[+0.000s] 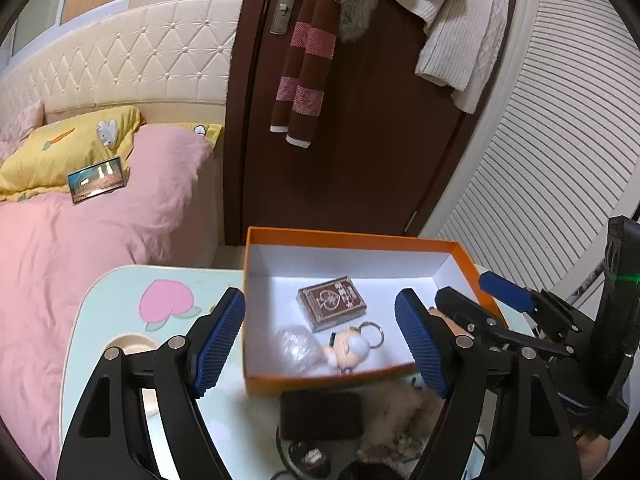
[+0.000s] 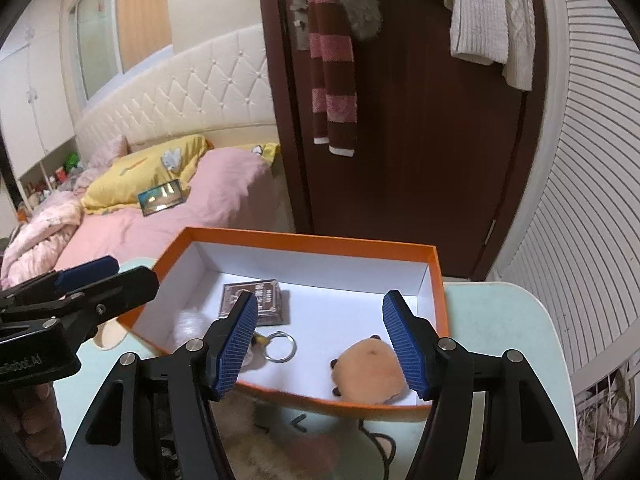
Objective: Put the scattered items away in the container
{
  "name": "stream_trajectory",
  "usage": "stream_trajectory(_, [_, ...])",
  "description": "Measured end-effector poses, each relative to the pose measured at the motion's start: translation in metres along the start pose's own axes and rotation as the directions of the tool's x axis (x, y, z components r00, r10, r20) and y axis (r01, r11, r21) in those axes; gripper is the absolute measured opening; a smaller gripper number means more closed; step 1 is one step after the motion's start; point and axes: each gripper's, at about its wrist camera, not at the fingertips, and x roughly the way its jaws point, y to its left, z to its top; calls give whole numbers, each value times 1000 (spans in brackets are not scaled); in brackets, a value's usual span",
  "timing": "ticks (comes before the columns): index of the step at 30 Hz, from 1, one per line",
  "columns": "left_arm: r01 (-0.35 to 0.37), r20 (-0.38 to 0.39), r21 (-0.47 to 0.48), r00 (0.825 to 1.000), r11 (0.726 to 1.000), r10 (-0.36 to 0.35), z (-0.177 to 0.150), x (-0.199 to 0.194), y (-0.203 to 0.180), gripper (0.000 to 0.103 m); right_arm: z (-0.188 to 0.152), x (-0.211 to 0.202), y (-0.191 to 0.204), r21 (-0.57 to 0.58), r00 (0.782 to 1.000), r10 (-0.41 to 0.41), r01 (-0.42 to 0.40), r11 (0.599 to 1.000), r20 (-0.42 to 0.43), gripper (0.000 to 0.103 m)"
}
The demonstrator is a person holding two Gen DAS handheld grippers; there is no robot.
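Orange box rims sit between both spread grippers, white floor partly bare.

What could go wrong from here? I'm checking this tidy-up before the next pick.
The black case and fluffy toy lie tight against the orange box wall, so a gripper reaching for them may nudge the box. The left gripper and right gripper hang close together, both open and empty, and could collide. The plush sits by the near wall and might get knocked.
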Motion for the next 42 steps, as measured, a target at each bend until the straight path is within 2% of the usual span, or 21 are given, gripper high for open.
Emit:
stream_trajectory(6, [-19, 29, 7, 999, 1000, 19, -16, -32, 4, 77, -3, -22, 8, -13, 1000, 17, -16, 1000, 19, 65])
stream_trajectory(11, [-39, 23, 6, 999, 999, 39, -40, -53, 10, 77, -19, -44, 19, -30, 999, 37, -37, 999, 19, 66])
stream_trajectory(15, [-106, -10, 42, 994, 994, 106, -63, -61, 15, 77, -42, -61, 28, -64, 999, 42, -42, 997, -9, 66])
stream_trajectory(21, [-87, -80, -10, 993, 996, 86, -103, -71, 23, 77, -78, -77, 31, -61, 998, 29, -32, 998, -55, 66])
stream_trajectory(25, [-77, -89, -14, 993, 997, 76, -128, -79, 22, 77, -104, -81, 31, -54, 995, 16, -21, 998, -101, 66])
stream_trajectory(28, [-98, -89, 7, 991, 995, 98, -142, -80, 21, 77, -120, -82, 31, -49, 991, 15, -22, 999, -134, 66])
stream_trajectory(34, [-141, -138, 83, 979, 987, 151, -160, -66, 12, 77, -146, -75, 34, -58, 981, -6, -5, 998, -196, 66])
stream_trajectory(36, [-172, -119, 104, 976, 980, 184, -164, -64, 10, 78, -146, -73, 34, -69, 980, -22, 9, 998, -197, 66])
stream_trajectory(37, [-192, -112, 115, 972, 975, 205, -165, -62, 9, 79, -147, -73, 34, -72, 980, -27, 13, 997, -197, 67])
stream_trajectory(38, [-207, -102, 119, 970, 971, 219, -167, -61, 8, 85, -148, -71, 33, -71, 978, -30, 15, 997, -204, 71])
stream_trajectory(40, [-211, -85, 108, 972, 971, 221, -169, -62, 11, 86, -150, -68, 32, -62, 975, -29, 16, 998, -218, 77])
stream_trajectory(41, [-213, -77, 108, 972, 971, 222, -170, -62, 11, 86, -152, -68, 33, -69, 975, -38, 23, 997, -218, 82])
stream_trajectory(42, [-214, -68, 107, 973, 971, 222, -171, -62, 12, 86, -153, -67, 33, -70, 975, -40, 26, 997, -220, 93])
